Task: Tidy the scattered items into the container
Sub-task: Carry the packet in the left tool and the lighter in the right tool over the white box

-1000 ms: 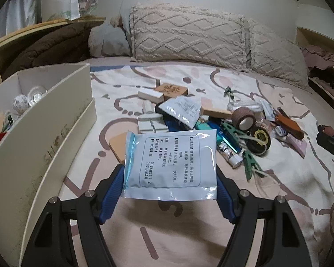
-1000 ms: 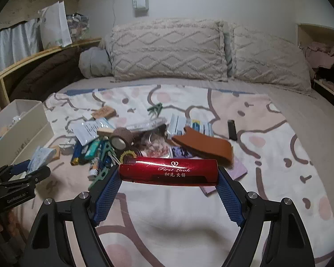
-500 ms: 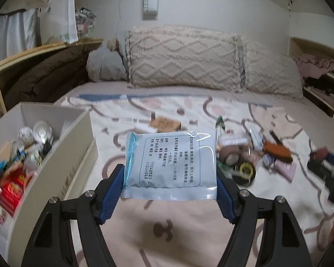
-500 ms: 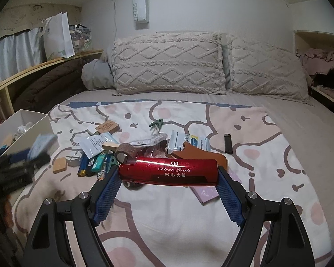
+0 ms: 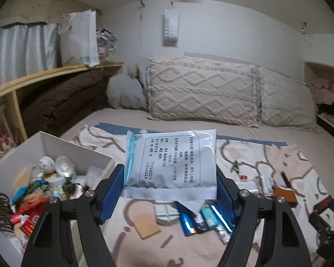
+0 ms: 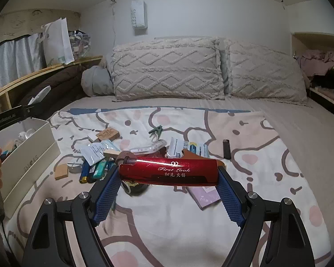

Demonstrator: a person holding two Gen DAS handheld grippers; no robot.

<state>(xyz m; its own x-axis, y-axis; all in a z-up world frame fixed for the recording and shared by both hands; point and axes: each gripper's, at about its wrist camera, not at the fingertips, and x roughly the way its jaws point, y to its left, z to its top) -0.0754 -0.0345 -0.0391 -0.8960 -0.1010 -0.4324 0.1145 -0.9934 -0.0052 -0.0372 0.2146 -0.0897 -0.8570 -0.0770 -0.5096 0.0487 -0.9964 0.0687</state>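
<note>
The left gripper (image 5: 170, 187) pinches a flat, glossy white foil sachet (image 5: 171, 162) between its ribbed blue pads (image 5: 114, 191); the sachet stands upright, printed with a rounded box of black text and edged pale blue on one side. It is held in the air just beside the near right corner of the container (image 5: 55, 146), a white rectangular cardboard box with straight thin walls, sitting at the left edge of the bed (image 5: 245, 249). The box already holds a jumble of small things: crinkled wrappers, two round silvery pieces, red packets.

The right gripper (image 6: 168, 185) clamps a shiny, dark red, rounded case (image 6: 169, 171) lengthwise between its blue textured pads (image 6: 230, 200); gold lettering runs across its lacquered face. It is held above the middle of the bed, well apart from the box (image 6: 26, 160) seen at the left edge in this view.

On the soft cartoon-print blanket (image 6: 256, 155) the remaining clutter lies in a loose heap near the bed's centre: blue and teal lighters (image 6: 93, 170), a small cork-brown square (image 6: 62, 171), a second white sachet (image 6: 93, 153), a green clip (image 6: 156, 131), a stamped wooden block (image 6: 108, 134), a brown leather pouch (image 6: 196, 155), a lilac booklet (image 6: 206, 197), and a black lighter (image 6: 226, 148) lying apart toward the right edge. Two knobbly diamond-tufted pillows (image 6: 167, 69) lean at the head of the bed.
</note>
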